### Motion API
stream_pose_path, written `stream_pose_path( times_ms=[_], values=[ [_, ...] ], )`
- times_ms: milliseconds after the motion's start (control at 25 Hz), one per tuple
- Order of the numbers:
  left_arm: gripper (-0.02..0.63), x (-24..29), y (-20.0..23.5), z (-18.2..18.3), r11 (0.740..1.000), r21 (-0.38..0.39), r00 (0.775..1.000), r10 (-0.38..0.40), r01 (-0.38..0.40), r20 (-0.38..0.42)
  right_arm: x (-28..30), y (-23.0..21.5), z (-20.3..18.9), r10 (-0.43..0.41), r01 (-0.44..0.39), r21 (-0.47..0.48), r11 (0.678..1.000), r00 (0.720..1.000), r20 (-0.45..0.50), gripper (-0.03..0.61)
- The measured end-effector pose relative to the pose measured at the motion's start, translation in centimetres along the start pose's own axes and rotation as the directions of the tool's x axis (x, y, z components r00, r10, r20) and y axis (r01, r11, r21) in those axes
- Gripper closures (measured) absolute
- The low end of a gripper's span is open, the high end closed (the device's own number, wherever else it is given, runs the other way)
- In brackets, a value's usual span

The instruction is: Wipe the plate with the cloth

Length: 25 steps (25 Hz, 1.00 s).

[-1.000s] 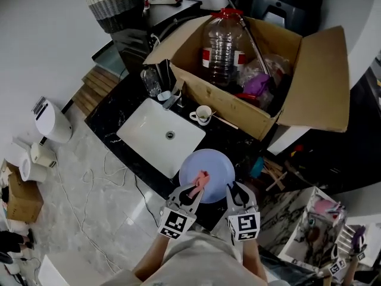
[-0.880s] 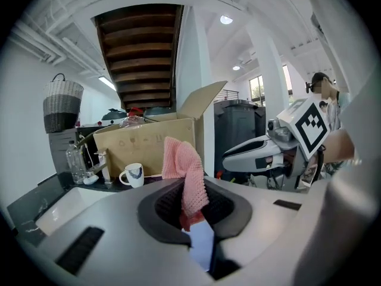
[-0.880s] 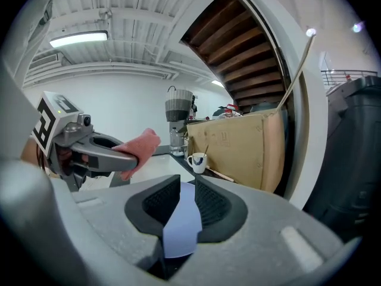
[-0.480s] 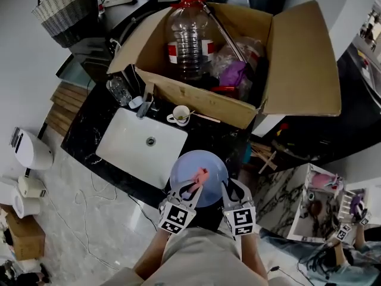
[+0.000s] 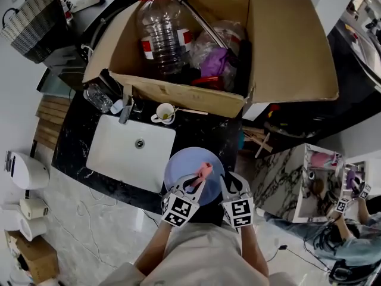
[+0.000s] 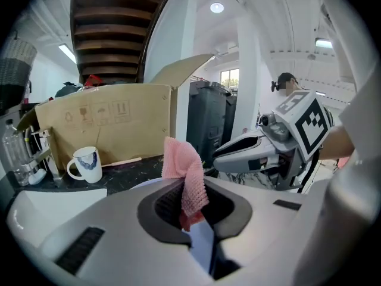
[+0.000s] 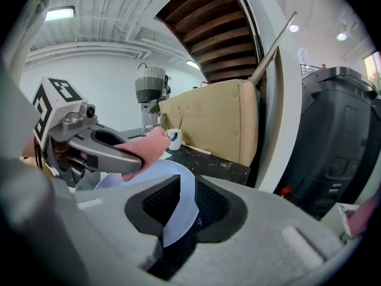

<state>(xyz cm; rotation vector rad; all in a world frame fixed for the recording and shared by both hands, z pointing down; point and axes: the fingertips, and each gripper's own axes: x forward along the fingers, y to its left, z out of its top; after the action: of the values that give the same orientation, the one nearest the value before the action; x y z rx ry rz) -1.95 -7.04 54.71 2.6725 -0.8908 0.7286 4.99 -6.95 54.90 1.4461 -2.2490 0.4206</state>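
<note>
A pale blue plate [image 5: 186, 170] is held over the front edge of the black counter [image 5: 221, 137]. My right gripper [image 5: 228, 185] is shut on its right rim; in the right gripper view the plate [image 7: 156, 180] runs edge-on between the jaws of that gripper [image 7: 178, 210]. My left gripper [image 5: 191, 185] is shut on a pink cloth [image 5: 204, 171] that lies against the plate's upper face. In the left gripper view the cloth [image 6: 183, 167] stands up from the jaws of this gripper [image 6: 191, 210], and the right gripper [image 6: 262, 154] is alongside. The right gripper view also shows the cloth [image 7: 144, 148] on the plate.
A white sink [image 5: 132, 151] is set in the counter left of the plate. A mug [image 5: 164, 113] stands behind it. An open cardboard box [image 5: 286, 46] with a large plastic bottle [image 5: 161, 28] fills the back. A wicker basket [image 5: 30, 11] is far left.
The head camera has swung, so the scene has slid left in the picture. Both grippers keep their holds, and the cloth sits slightly further right on the plate.
</note>
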Motion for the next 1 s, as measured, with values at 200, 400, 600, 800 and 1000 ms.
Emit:
stream_pose_path(
  times_ms=[200,400,600,800,1000],
  values=[
    [0.580,1.6,0.0,-0.9,0.999,0.000,0.997,-0.048,0.048,-0.055,0.9,-0.7,-1.2,-0.024,0.025,0.030,0.999,0.999,-0.027,0.502],
    [0.580,2.8,-0.4,-2.1,0.995,0.006,0.989,-0.095,0.096,-0.117,1.6,-1.0,-2.7,-0.040,0.043,0.044,0.998,0.998,-0.058,0.503],
    [0.580,3.7,-0.7,-3.5,0.991,0.011,0.975,-0.129,0.133,-0.178,2.1,-0.8,-3.7,-0.051,0.057,0.071,0.996,0.994,-0.092,0.502],
    [0.580,4.8,-1.0,-4.6,0.987,0.007,0.962,-0.156,0.162,-0.223,2.5,-0.6,-3.8,-0.059,0.071,0.102,0.992,0.992,-0.108,0.503],
    [0.580,5.6,-1.6,-5.4,0.979,0.007,0.948,-0.193,0.202,-0.254,2.5,-1.1,-4.3,-0.093,0.106,0.097,0.990,0.987,-0.130,0.503]
  ],
)
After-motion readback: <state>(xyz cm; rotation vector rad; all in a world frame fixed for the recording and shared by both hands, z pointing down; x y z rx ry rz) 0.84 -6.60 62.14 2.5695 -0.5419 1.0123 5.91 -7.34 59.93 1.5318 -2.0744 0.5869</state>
